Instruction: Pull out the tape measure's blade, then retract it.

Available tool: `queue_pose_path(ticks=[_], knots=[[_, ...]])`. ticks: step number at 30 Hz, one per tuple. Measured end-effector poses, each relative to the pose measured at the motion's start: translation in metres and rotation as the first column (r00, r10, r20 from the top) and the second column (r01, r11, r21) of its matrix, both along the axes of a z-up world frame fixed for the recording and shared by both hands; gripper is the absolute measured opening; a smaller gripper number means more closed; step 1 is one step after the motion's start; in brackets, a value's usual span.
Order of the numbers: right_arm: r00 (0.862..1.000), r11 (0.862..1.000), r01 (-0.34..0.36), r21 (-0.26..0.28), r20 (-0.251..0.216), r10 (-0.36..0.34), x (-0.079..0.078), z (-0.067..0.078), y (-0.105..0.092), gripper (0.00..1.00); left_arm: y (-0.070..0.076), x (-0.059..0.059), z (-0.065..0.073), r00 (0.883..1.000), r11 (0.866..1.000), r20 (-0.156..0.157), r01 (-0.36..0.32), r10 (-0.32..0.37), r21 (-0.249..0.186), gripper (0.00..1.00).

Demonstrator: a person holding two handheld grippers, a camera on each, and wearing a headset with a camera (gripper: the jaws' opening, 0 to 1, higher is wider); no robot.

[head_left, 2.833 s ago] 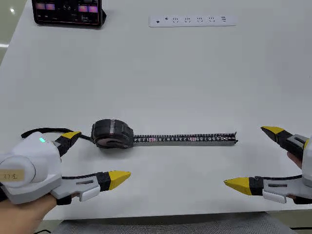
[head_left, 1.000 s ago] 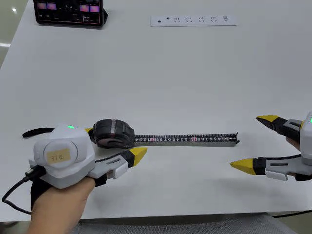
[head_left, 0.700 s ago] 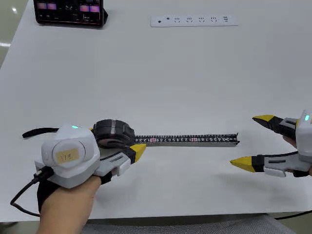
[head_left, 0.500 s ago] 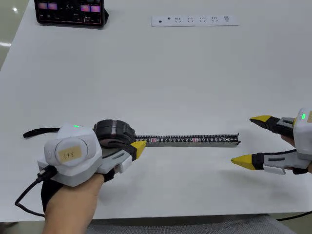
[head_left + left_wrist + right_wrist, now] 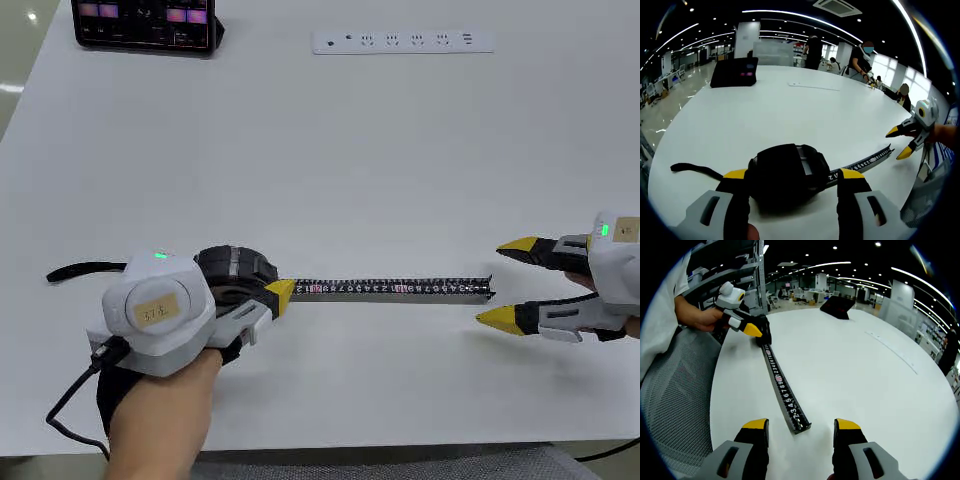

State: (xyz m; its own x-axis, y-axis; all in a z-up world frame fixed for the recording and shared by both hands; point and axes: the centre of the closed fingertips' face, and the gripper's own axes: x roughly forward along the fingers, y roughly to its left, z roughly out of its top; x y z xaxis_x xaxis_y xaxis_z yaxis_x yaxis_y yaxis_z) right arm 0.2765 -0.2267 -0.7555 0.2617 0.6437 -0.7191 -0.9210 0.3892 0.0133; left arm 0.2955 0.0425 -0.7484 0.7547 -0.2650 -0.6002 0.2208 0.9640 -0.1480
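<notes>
The black tape measure (image 5: pixel 238 268) lies on the white table (image 5: pixel 330 150), its blade (image 5: pixel 390 289) drawn out to the right. My left gripper (image 5: pixel 792 176) is open, one jaw on each side of the case (image 5: pixel 787 170); whether they press on it I cannot tell. One yellow fingertip (image 5: pixel 280 292) sits where the blade leaves the case. My right gripper (image 5: pixel 507 281) is open just right of the blade's end hook (image 5: pixel 488 289). In the right gripper view the hook (image 5: pixel 801 428) lies in front of the gap between the tips.
The tape measure's black strap (image 5: pixel 82 270) trails left on the table. A dark tablet (image 5: pixel 145 22) and a white power strip (image 5: pixel 403 41) sit at the far edge. A mesh chair (image 5: pixel 675 390) stands by the near edge, and people stand beyond the table (image 5: pixel 862 60).
My left gripper has moved right until its jaws came around the tape measure's case. My right gripper has moved left toward the blade's end and narrowed a little. The blade's length is unchanged.
</notes>
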Motion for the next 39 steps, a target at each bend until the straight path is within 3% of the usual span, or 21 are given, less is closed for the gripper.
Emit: queue_pose_path(ticks=[9, 22, 39], knots=[[0.998, 0.998, -0.060, -0.034, -0.002, 0.060, 0.003, -0.003, 0.000, 0.38, 0.004, 0.002, -0.002, 0.999, 0.999, -0.002, -0.038, 0.038, -0.003, 0.62], [0.991, 0.988, -0.136, -0.069, -0.024, 0.134, 0.003, -0.007, 0.000, 0.28, 0.005, 0.002, -0.004, 0.999, 0.998, -0.008, -0.052, 0.052, -0.022, 0.62], [0.971, 0.966, -0.234, -0.114, -0.067, 0.228, -0.002, -0.017, 0.001, 0.13, 0.004, 0.003, -0.004, 0.998, 0.998, -0.010, -0.055, 0.054, -0.028, 0.62]])
